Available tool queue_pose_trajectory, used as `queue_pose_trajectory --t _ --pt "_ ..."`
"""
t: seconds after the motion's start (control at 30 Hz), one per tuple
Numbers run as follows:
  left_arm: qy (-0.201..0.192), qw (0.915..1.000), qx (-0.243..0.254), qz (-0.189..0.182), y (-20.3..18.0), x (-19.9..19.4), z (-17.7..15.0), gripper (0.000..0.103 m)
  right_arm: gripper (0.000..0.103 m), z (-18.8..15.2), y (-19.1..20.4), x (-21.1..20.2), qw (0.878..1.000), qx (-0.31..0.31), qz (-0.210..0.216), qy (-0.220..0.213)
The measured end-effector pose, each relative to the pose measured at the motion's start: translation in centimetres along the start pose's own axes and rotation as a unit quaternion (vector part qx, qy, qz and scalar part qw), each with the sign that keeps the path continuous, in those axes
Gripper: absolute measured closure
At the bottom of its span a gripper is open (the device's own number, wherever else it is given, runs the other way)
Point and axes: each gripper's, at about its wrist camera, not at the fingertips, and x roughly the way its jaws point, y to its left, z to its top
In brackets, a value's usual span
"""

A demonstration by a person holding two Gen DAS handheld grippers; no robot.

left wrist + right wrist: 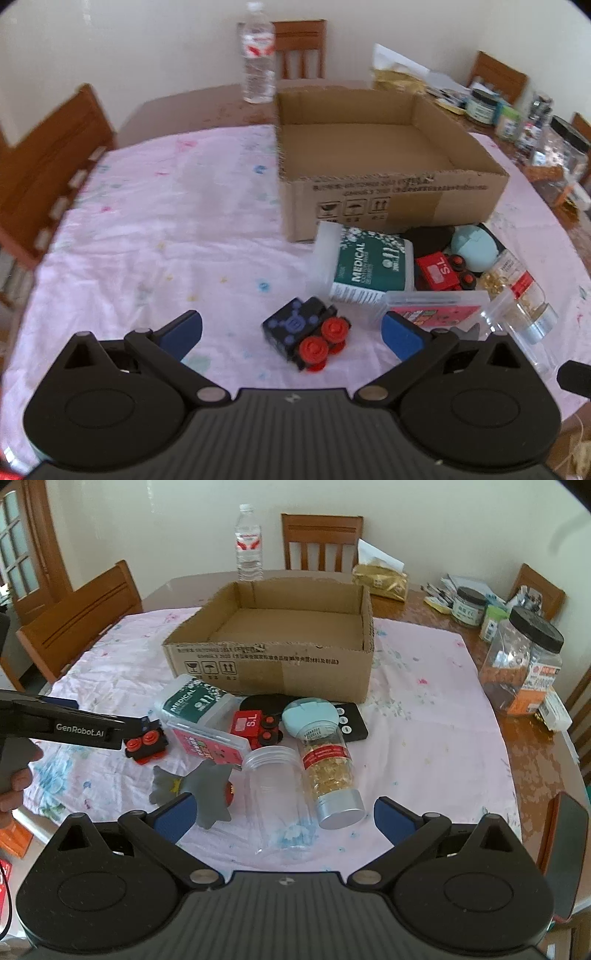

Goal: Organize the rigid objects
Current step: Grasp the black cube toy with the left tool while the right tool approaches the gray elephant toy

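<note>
While hidden from the left wrist, a clear jar (275, 797) faces the right gripper (284, 818).

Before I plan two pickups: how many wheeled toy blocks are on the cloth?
2. The black toy block lies on its side between the open left gripper's fingers; the red toy block sits in the pile before the cardboard box. Others may be hidden.

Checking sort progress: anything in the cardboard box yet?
No. In the right wrist view the cardboard box shows only its bare floor.
</note>
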Motion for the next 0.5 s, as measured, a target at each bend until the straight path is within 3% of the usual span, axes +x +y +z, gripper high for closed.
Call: queue_pose_trajectory --t 0.33,0.5 --pt "0.043 0.9934 0.095 -0.048 0.9 4.8 0.3 0.001 0.0 0.6 0.2 1.3 0.999 0.023 -0.022 0.019" --pt "0.046 0.9882 0.143 -0.03 1.1 5.4 0.2 0.001 0.0 0.8 0.2 1.5 0.999 0.035 -0.03 0.022"
